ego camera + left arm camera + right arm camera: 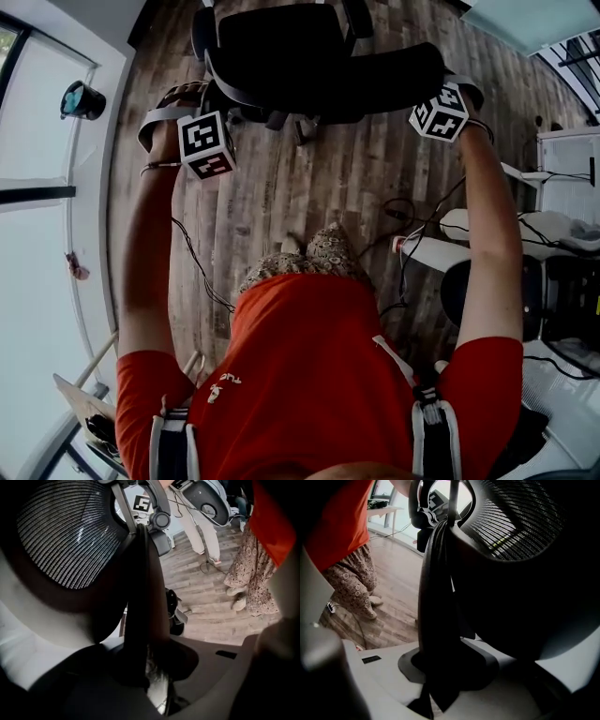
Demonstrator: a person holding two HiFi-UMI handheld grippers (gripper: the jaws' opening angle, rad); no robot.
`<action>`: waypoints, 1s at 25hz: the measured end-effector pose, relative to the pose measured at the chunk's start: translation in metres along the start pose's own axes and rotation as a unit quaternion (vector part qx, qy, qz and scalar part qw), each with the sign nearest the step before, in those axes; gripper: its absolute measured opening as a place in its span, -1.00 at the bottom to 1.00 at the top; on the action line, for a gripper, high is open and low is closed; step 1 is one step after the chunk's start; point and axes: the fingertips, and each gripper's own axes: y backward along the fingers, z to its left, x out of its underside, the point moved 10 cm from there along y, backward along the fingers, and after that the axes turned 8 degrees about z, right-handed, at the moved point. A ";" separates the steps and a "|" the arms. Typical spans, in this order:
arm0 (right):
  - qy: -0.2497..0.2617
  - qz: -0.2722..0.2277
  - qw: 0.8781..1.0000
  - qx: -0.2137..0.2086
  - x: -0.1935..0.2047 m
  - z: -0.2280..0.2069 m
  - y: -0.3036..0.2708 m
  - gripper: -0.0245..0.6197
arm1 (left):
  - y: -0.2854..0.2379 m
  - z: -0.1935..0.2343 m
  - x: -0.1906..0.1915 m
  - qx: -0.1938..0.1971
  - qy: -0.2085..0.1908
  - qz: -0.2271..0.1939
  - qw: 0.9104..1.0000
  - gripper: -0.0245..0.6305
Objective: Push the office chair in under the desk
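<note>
I am viewing the office chair (309, 56) at 12 o'clock in the head view, standing on the wood-plank floor (309, 197). The left hand-held gripper (149, 677), at 10 o'clock, is clamping the smooth, black curved frame (140, 597) edging the ribbed mesh backrest (65, 536). The right hand-held gripper (440, 681), at 2 o'clock, is clamping the opposite frame edge, its jaws narrowly parted.

I count one black mesh-backed office chair (309, 56) at twelve o'clock. There are two grippers: the left gripper (187, 98) at eleven and the right gripper (466, 86) at one. Each carries one black-and-white marker cube (206, 143), making two cubes. One round teal-and-black object (82, 99) sits at ten o'clock. I also count two pale shoes (239, 603).
</note>
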 end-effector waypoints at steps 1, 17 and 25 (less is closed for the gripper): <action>0.000 0.000 1.000 0.000 -0.001 -0.003 -0.003 -0.54 | -0.003 0.002 0.002 -0.001 0.000 0.000 1.000 -0.72; 0.003 -0.004 1.000 0.004 -0.007 -0.067 -0.052 -0.55 | -0.064 0.059 0.023 0.004 -0.002 0.006 1.000 -0.74; 0.009 -0.012 1.000 0.003 0.003 -0.119 -0.088 -0.55 | -0.104 0.102 0.021 0.010 0.003 0.011 1.000 -0.74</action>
